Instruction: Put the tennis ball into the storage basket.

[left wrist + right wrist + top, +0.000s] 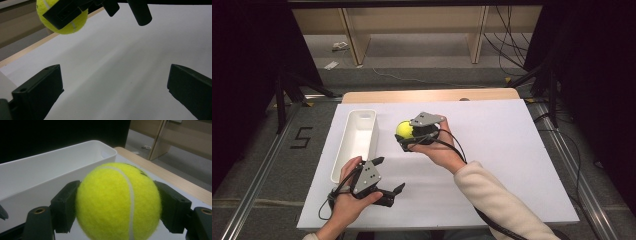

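A yellow tennis ball (403,129) is held above the white board, just right of the long white tray (357,116). My right gripper (408,136) is shut on it, one black pad pressed to each side of the ball (117,202). From the right gripper view (119,206) the tray's wall (45,172) lies close behind the ball and its inside looks bare. My left gripper (389,175) rests low near the board's front left, jaws wide open (113,87) with bare board between them. In the left gripper view the ball (75,26) hangs at the upper left.
A white board (502,150) covers the table, with a wooden strip (432,95) along its far edge. The tray stands along the board's left side. Shelving and cables sit on the floor beyond the table.
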`<move>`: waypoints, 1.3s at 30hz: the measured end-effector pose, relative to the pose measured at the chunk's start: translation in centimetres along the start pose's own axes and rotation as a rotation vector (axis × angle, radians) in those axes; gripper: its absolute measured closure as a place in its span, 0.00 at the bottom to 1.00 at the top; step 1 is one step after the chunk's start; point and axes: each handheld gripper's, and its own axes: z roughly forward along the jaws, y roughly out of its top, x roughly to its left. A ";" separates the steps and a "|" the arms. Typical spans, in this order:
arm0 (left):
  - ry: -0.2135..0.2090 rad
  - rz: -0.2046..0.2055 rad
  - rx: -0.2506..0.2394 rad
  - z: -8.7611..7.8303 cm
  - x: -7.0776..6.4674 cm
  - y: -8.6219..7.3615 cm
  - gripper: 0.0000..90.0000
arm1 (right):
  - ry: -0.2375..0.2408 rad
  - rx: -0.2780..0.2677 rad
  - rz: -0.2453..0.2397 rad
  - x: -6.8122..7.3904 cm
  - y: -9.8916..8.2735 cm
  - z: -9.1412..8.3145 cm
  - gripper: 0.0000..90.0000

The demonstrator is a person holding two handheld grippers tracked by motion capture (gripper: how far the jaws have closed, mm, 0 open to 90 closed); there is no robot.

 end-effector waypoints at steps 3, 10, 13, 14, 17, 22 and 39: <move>0.001 0.004 -0.001 0.0 0.0 0.0 0.00 | 0.001 -0.003 -0.002 0.1 0.3 0.3 0.30; 0.000 0.007 -0.003 -0.1 0.0 0.0 0.00 | 0.008 -0.010 -0.009 0.5 0.8 0.6 0.30; 0.000 0.006 -0.003 -0.1 0.0 0.0 0.00 | 0.014 -0.008 -0.014 0.8 1.1 0.8 0.30; 0.000 0.006 -0.003 -0.1 0.0 0.0 0.00 | 0.015 -0.010 -0.013 0.9 1.2 0.8 0.30; -0.001 0.007 -0.003 -0.1 0.0 0.0 0.00 | 0.017 -0.011 -0.015 1.0 1.4 0.9 0.30; 0.000 0.008 -0.004 -0.1 0.0 0.1 0.00 | 0.021 -0.015 -0.020 1.2 1.8 1.2 0.30; -0.003 0.009 -0.004 0.0 -0.1 0.0 0.00 | 0.032 -0.025 -0.039 1.9 2.9 1.9 0.30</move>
